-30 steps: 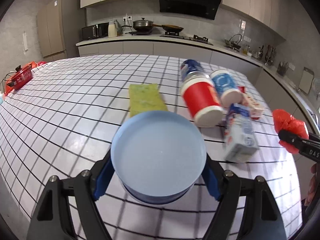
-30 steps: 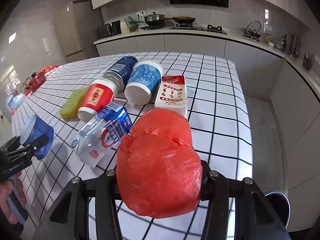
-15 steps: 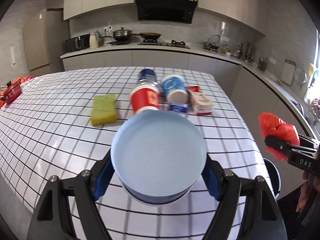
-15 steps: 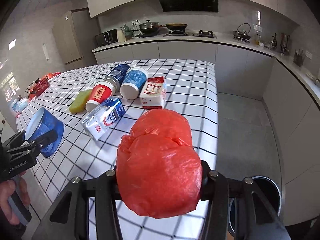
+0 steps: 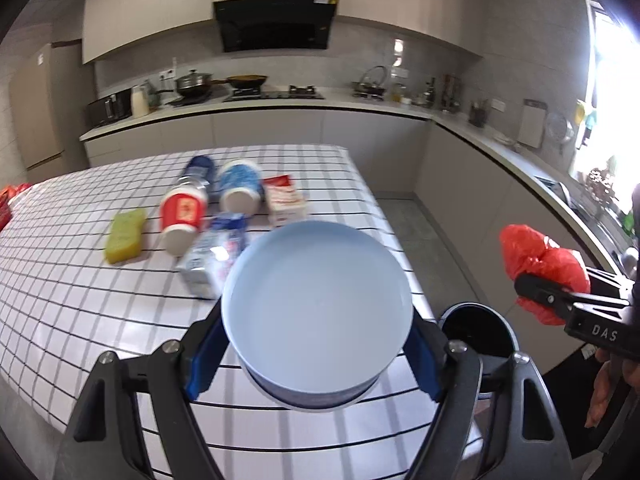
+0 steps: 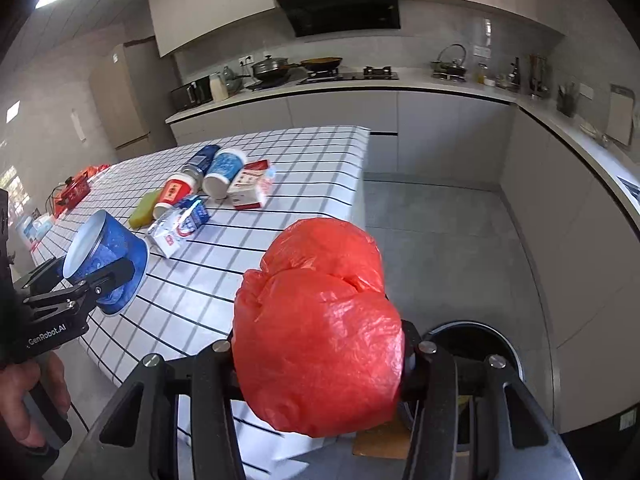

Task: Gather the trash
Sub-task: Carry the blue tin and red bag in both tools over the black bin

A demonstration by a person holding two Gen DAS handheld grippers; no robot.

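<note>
Landmark: the black trash bin (image 6: 472,344) on the grey floor off the near corner of the grid-cloth table (image 5: 80,280).

Trash items, left to right on the table, all well left of the bin and beyond it: yellow sponge (image 5: 125,235); red paper cup (image 5: 182,216) on its side, mouth toward camera; dark blue can (image 5: 199,168) behind it; a white-and-blue milk carton (image 5: 214,254), blurred, lying flat in front of the red cup; blue-patterned paper cup (image 5: 239,185) on its side; red-and-white carton (image 5: 286,200) lying flat, nearest the table's bin-side edge.

Left gripper (image 5: 316,344): clenched on a blue paper bowl (image 5: 316,304), fingers pressing opposite sides of its wall, pale base facing the camera. In the right wrist view the bowl (image 6: 106,256) is tipped on its side above the table's near edge, left of the bin. A hand (image 6: 28,400) grips the handle below.

Right gripper (image 6: 320,364): grasping a crumpled red plastic bag (image 6: 320,328), bulging well past both fingers. It hangs in the air above the bin's left rim; whether it sits squarely over the opening cannot be told.

Edges and room: the bin mouth is open and dark, with open grey floor beyond it up to the grey cabinets (image 6: 440,132). The table corner lies just left of the bin.
</note>
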